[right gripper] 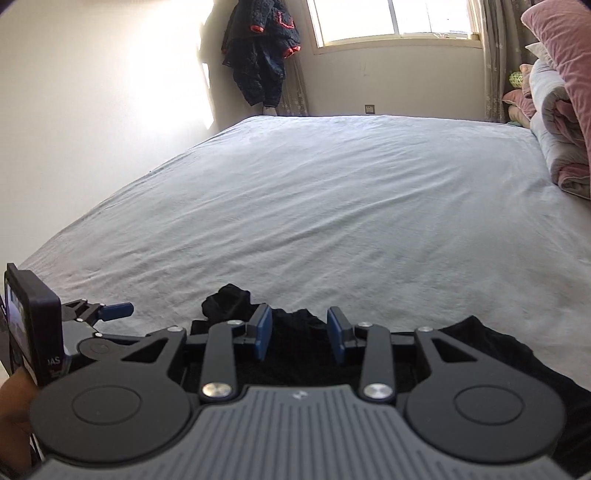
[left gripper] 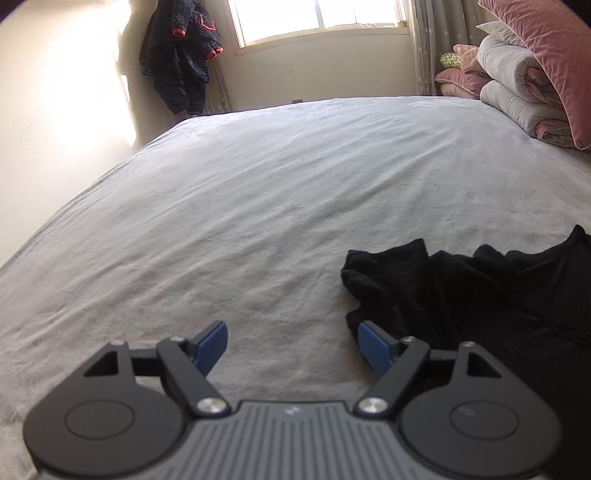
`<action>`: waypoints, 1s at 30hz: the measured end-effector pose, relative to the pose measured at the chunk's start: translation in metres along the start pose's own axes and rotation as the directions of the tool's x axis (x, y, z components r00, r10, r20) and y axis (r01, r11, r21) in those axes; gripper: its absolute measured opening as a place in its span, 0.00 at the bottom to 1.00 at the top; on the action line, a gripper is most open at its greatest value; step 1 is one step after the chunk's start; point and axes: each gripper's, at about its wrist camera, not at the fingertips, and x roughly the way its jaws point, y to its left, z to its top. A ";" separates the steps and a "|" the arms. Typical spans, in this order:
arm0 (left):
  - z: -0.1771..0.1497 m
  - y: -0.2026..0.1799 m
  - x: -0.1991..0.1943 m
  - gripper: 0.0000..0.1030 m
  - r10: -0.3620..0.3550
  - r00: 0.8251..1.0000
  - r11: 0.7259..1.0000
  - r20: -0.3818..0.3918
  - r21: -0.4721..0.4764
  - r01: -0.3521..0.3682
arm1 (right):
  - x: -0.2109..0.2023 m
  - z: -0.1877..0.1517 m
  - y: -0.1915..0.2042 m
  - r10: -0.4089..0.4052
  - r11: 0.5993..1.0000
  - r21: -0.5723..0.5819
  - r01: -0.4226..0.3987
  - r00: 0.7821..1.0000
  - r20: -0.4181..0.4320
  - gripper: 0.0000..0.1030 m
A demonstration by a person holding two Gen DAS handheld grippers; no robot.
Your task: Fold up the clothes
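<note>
On the grey-sheeted bed, a crumpled black garment awaited spreading — left tongs and right tongs gaped empty — next, grasp an edge.

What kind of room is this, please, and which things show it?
Most likely a home bedroom. A wide bed under a grey sheet fills the view, folded quilts and pink pillows are stacked at one end, and a dark jacket hangs beside the window.

right gripper, fingers parted, over black garment on grey bed
</note>
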 end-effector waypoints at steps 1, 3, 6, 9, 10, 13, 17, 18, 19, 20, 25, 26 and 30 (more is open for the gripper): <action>-0.002 0.003 0.004 0.76 -0.003 1.000 1.000 -0.003 -0.010 0.003 | 0.009 -0.001 0.006 0.008 1.000 0.003 -0.008 1.000 0.000 0.36; -0.009 0.010 0.009 0.75 -0.018 1.000 0.999 -0.001 -0.046 0.018 | 0.026 -0.004 0.016 0.014 1.000 0.006 -0.014 1.000 -0.002 0.36; -0.013 0.016 0.018 0.73 -0.060 0.998 0.995 -0.014 -0.085 0.059 | 0.053 -0.011 0.027 0.016 1.000 0.004 -0.016 1.000 -0.016 0.36; -0.014 0.022 0.020 0.68 -0.097 0.995 0.988 -0.013 -0.124 0.095 | 0.073 -0.020 0.034 0.011 1.000 0.001 -0.011 1.000 -0.020 0.36; -0.015 0.024 0.021 0.67 -0.119 0.993 0.983 -0.012 -0.141 0.116 | 0.077 -0.023 0.035 0.012 1.000 0.000 -0.012 1.000 -0.016 0.36; -0.017 0.030 0.026 0.63 -0.178 0.984 0.965 -0.011 -0.200 0.172 | 0.086 -0.032 0.028 0.030 0.999 0.009 -0.030 1.000 -0.003 0.37; -0.017 0.037 0.028 0.52 -0.193 0.981 0.952 -0.007 -0.244 0.186 | 0.090 -0.032 0.011 0.051 0.997 0.060 -0.050 0.999 -0.007 0.36; -0.017 0.039 0.028 0.51 -0.202 0.979 0.947 -0.006 -0.257 0.194 | 0.087 -0.031 0.007 0.061 0.995 0.084 -0.061 0.998 -0.001 0.36; -0.017 0.041 0.028 0.48 -0.219 0.976 0.938 -0.001 -0.275 0.210 | 0.084 -0.031 0.003 0.073 0.992 0.101 -0.074 0.997 0.008 0.36; -0.017 0.043 0.029 0.48 -0.240 0.971 0.927 0.007 -0.296 0.231 | 0.082 -0.030 0.002 0.086 0.990 0.111 -0.088 0.996 0.017 0.36; -0.021 0.044 0.036 0.48 -0.330 0.942 0.864 0.062 -0.382 0.328 | 0.084 -0.031 0.009 0.150 0.981 0.121 -0.152 0.988 0.029 0.36; -0.021 0.041 0.037 0.48 -0.330 0.942 0.862 0.064 -0.386 0.329 | 0.085 -0.031 0.012 0.155 0.981 0.115 -0.157 0.988 0.024 0.36; -0.021 0.034 0.041 0.15 -0.347 0.936 0.851 0.063 -0.399 0.342 | 0.091 -0.034 0.019 0.166 0.981 0.100 -0.166 0.986 0.003 0.36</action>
